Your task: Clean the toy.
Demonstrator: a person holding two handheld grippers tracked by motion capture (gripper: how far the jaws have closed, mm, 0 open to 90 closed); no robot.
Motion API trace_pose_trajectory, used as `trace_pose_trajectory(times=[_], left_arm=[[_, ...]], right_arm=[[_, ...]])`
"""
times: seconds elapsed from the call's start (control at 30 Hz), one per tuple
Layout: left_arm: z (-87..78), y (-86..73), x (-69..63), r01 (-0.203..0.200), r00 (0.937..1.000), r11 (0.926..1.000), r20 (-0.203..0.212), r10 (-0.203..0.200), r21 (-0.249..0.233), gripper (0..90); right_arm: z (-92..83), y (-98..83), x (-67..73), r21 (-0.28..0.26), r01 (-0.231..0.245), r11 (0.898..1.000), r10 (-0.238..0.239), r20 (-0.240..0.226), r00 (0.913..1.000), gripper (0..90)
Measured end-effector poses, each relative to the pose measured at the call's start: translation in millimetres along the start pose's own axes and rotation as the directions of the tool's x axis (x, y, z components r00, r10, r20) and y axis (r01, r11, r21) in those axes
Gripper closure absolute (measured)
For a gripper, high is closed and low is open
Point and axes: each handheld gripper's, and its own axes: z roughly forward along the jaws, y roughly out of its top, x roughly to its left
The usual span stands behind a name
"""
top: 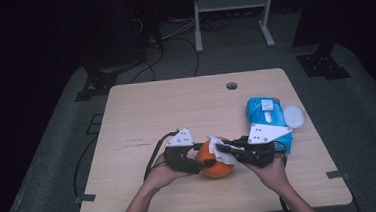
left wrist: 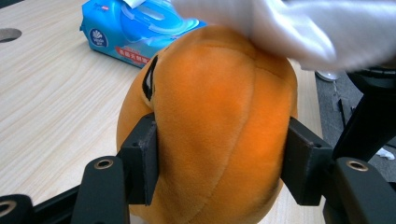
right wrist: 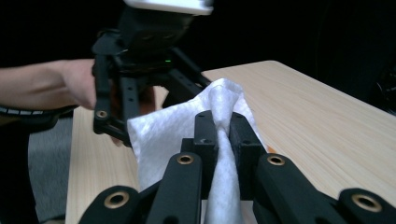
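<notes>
From the high view, you have the orange plush toy (top: 215, 166) low and centre in the frame, near the front edge of the table (top: 147, 119), with your left gripper (top: 200, 163) coming at it from the left and your right gripper (top: 222, 147) from the right, carrying a white wipe (top: 224, 152) that lies over the toy's upper right side. To the right of your right hand sits the blue wipe packet (top: 265, 110), with its round lid flipped open toward the frame's right. In the left gripper view, your jaws are clamped on the plush toy (left wrist: 215, 135): one pad presses into its left flank at lower left, the other into its right flank at lower right, and the fabric bulges between them. The wipe (left wrist: 299, 28) drapes across the top of the frame, touching the toy's crown, and the packet (left wrist: 135, 32) lies at upper left. In the right gripper view, your jaws are pinched tight on a twisted fold of the wipe (right wrist: 219, 116), which fans out to the left of centre; your left gripper (right wrist: 140, 70) and hand fill the upper left. You seem to be at the wiping step: toy steadied, cloth on it. Next, I judge, you need to drag the wipe across the plush while keeping the left grip firm so the toy does not roll.
</notes>
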Motion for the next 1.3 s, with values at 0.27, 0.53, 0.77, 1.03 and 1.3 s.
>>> trace_pose_trajectory(times=[0.27, 0.53, 0.77, 1.03, 1.3], left_arm=[[-1.6, -4.8, 2.4, -0.007, 0.9999, 0.9996, -0.009, 0.007, 0.026, 38.4], [10.8, -11.4, 3.8, 0.031, 0.9991, 0.9995, -0.028, -0.031, 0.005, 33.6], [19.9, -10.3, -3.2, 0.028, 0.9969, 0.9995, -0.074, -0.029, -0.018, 30.1], [18.4, -15.2, 0.0, 0.002, 1.0000, 0.9991, -0.008, -0.003, -0.043, 18.5], [24.7, -17.4, -6.6, -0.054, 0.9976, 0.9975, -0.047, 0.052, -0.046, 34.0]], right_arm=[[1.4, -6.9, -9.6, 0.039, 0.012, 0.999, -0.013, 0.036, 0.9993, 82.5], [-3.1, -28.3, -21.1, 0.057, -0.054, 0.997, 0.049, 0.075, 0.9960, 82.6], [8.6, -11.8, -0.1, 0.075, 0.039, 0.996, -0.041, 0.025, 0.9989, 82.6], [7.0, -19.0, -11.9, 0.080, 0.010, 0.997, -0.012, 0.031, 0.9994, 82.7], [8.4, -16.4, -5.1, 0.083, 0.029, 0.996, -0.033, 0.045, 0.9984, 82.5]])
